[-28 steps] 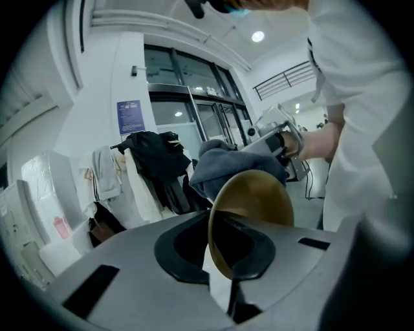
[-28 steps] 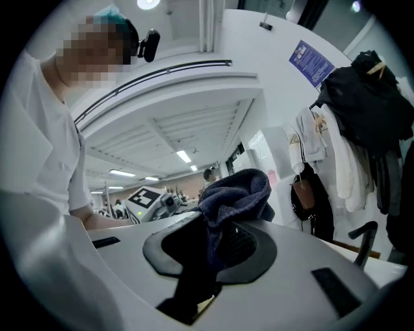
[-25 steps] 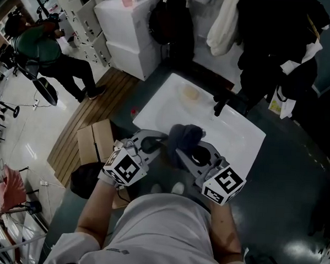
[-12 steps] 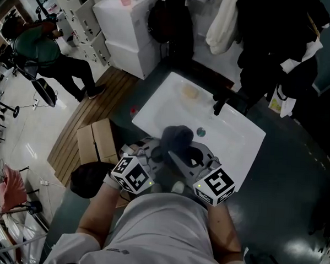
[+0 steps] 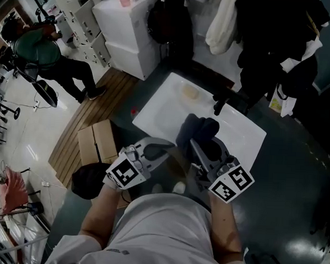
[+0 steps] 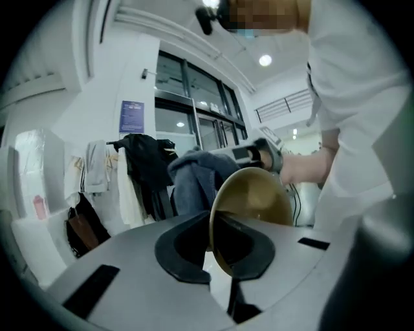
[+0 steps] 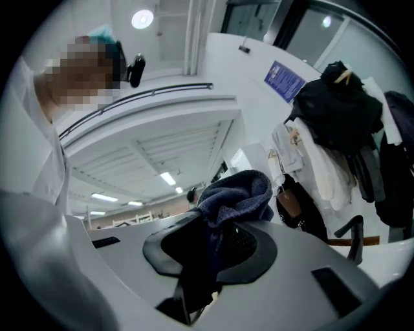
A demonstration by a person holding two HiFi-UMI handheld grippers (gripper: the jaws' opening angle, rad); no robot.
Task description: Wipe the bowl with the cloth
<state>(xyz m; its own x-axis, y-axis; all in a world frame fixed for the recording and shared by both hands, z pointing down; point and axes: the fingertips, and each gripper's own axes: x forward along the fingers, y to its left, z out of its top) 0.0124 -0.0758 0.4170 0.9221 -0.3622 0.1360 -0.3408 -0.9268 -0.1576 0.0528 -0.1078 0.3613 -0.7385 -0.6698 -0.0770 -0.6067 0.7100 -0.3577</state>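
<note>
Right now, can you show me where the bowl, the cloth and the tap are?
bowl point(image 6: 259, 194), left gripper view, on its golden wall.
cloth point(image 7: 236, 192), right gripper view, on the bunched top fold.
tap point(image 5: 218, 105), head view, on its black spout.

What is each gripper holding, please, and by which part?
The left gripper clamps the bowl by its rim. The right gripper pinches the cloth by a bunched fold.

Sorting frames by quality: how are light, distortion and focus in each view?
Head view: dim overall, white sink brightest, floor glare at left. Left gripper view: fisheye curve, dark corners, bowl sharp. Right gripper view: same fisheye, ceiling lamp glaring, cloth fairly sharp.
</note>
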